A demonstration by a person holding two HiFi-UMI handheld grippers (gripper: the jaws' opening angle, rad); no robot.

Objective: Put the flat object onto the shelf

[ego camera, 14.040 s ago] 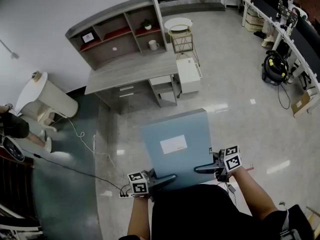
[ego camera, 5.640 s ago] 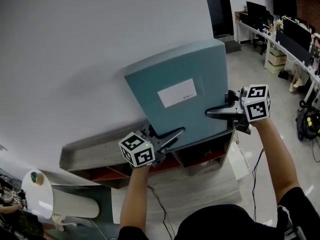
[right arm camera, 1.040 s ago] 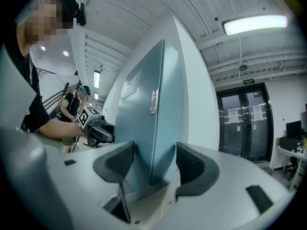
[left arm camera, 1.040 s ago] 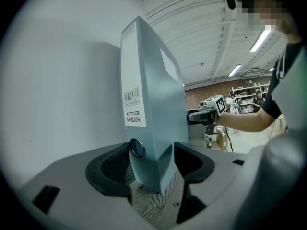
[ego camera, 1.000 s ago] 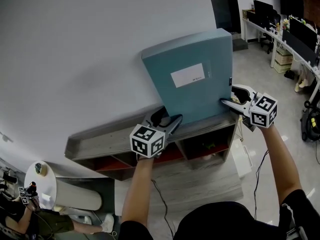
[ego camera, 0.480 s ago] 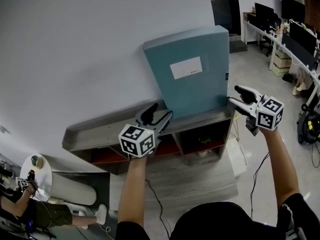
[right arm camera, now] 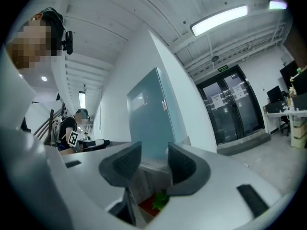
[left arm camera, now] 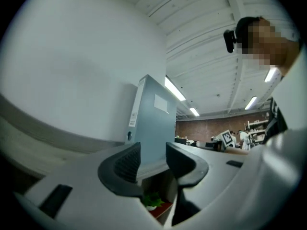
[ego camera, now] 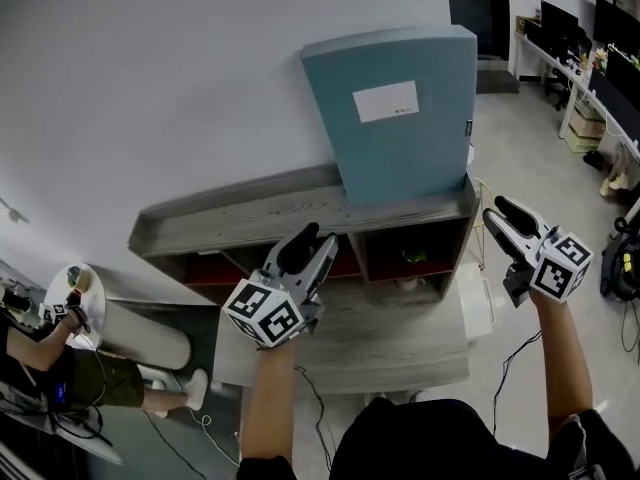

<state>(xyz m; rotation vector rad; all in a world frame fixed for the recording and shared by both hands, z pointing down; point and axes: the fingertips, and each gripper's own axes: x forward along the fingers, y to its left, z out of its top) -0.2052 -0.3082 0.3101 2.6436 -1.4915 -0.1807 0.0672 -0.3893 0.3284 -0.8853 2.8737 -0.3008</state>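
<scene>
Head view: the blue folder point(ego camera: 400, 108) stands upright on the shelf point(ego camera: 230, 218), upper centre. The left hand-held gripper point(ego camera: 305, 243) and right hand-held gripper point(ego camera: 508, 216) sit below it, clear.

Left gripper view: jaws narrowly apart, just closing, empty.

Right gripper view: the same.

Best drawn straight back, without nudging the folder.
</scene>
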